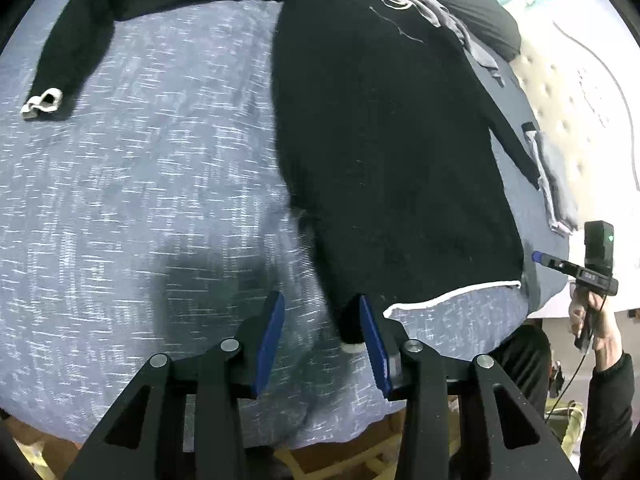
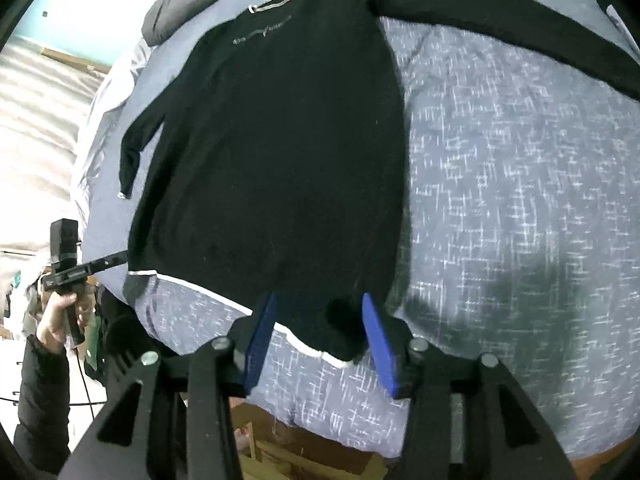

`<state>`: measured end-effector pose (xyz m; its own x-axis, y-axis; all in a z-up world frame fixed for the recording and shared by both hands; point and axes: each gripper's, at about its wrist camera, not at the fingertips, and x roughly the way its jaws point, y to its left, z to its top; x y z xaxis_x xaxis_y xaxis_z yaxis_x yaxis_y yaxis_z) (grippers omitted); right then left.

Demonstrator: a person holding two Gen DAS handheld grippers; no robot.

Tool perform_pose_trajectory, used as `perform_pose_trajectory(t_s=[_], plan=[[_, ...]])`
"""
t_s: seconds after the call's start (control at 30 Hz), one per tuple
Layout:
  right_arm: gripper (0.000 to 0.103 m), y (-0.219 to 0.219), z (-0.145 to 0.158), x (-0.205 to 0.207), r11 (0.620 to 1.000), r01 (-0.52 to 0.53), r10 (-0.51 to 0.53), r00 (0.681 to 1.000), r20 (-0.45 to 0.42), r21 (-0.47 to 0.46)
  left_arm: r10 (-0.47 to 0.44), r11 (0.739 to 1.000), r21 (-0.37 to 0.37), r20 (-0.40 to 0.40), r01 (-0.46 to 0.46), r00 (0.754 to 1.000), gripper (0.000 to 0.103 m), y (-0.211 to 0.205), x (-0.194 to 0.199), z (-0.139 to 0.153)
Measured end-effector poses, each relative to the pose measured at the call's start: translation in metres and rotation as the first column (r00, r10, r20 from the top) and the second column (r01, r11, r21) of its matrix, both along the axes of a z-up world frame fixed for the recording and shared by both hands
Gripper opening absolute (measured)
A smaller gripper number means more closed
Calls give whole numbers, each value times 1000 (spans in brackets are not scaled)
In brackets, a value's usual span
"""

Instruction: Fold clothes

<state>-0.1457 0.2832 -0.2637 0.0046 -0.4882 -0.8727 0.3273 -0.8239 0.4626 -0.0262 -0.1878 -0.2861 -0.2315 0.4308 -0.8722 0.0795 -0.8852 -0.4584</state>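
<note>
**A:** Sweater's where right now? Can't make much out through the fisheye.

**B:** The black long-sleeved knit sweater with the thin white hem trim point(image 1: 380, 140) is lying flat, front up, on the blue-grey bedspread with white flecks point(image 1: 140, 180). Hem is sitting nearest the cameras, collar is pointing off toward 12 o'clock. In the left wrist view one sleeve is stretching out to about 10 o'clock, with its pale cuff point(image 1: 42, 102) lying on the cover. The other sleeve is lying close along the body at roughly 2 o'clock.

**A:** And the tongs?

**B:** The left gripper point(image 1: 322, 320) is hanging over the hem corner with its blue pads spread apart. The corner is sitting right against the inside of the right-hand pad, nothing pinched. The right gripper point(image 2: 318, 320) is doing the same thing in its own view, pads wide apart, with the hem corner and its white trim lying between them, unclamped. Whether any pad is actually touching cloth, I can't tell.

**A:** Anything else showing?

**B:** Each camera is catching the other handheld unit out past the bed edge, at 3 o'clock in the left view and 9 o'clock in the right, with a hand in a dark sleeve point(image 2: 60, 316) gripping it. A dark grey pillow point(image 2: 192, 4) is lying up near the collar.
</note>
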Motion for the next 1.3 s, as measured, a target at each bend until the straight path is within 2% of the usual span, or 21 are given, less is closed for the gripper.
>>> perform_pose_trajectory(t_s=[0.13, 0.3, 0.33, 0.37, 0.4, 0.47, 0.6, 0.77, 0.87, 0.97, 1.03, 1.07, 1.1, 1.3], plan=[[46, 3, -15, -1, 999, 33, -34, 999, 33, 31, -17, 1000, 10, -6, 17, 1000, 43, 8, -1, -4], [44, 0, -26, 3, 1000, 20, -21, 998, 60, 15, -22, 1000, 12, -18, 22, 1000, 43, 10, -5, 3], [41, -1, -28, 4, 1000, 14, -14, 998, 63, 9, -19, 1000, 12, -19, 19, 1000, 43, 8, -6, 4], [32, -2, -30, 5, 1000, 9, -9, 998, 66, 5, -15, 1000, 13, -20, 15, 1000, 43, 6, -6, 5], [18, -2, -32, 6, 1000, 7, -7, 998, 66, 8, -10, 1000, 15, -21, 10, 1000, 43, 5, -7, 5], [8, -2, -31, 7, 1000, -4, 3, 999, 50, 23, -5, 1000, 16, -23, 5, 1000, 43, 2, -8, 6], [6, 10, -21, 6, 1000, 1, -2, 1000, 17, 25, -3, 1000, 17, -25, 3, 1000, 43, -2, -9, 7], [6, 33, -24, 5, 998, 42, -43, 999, 30, 42, 6, 1000, 22, -23, -5, 1000, 43, 3, -13, 4], [6, 39, -24, 6, 998, 61, -62, 997, 41, 24, 2, 1000, 23, -22, -1, 1000, 43, -2, -8, 4], [10, 39, -15, 6, 996, 83, -83, 996, 8, 31, -2, 1000, 19, -22, 3, 1000, 43, -4, -7, 6], [20, 37, -7, 7, 996, 88, -88, 996, -10, 15, 1, 1000, 20, -26, -1, 1000, 43, -6, -8, 7], [36, 34, -5, 7, 996, 86, -86, 996, -15, 18, 3, 1000, 21, -27, -3, 1000, 43, -6, -8, 8], [46, 31, -3, 8, 997, 81, -80, 997, -19, 21, 5, 1000, 21, -27, -4, 1000, 43, -7, -8, 8], [47, -6, -10, 13, 996, -10, 10, 1000, -5, 88, 3, 1000, 22, -34, -2, 999, 43, -6, -7, 13]])
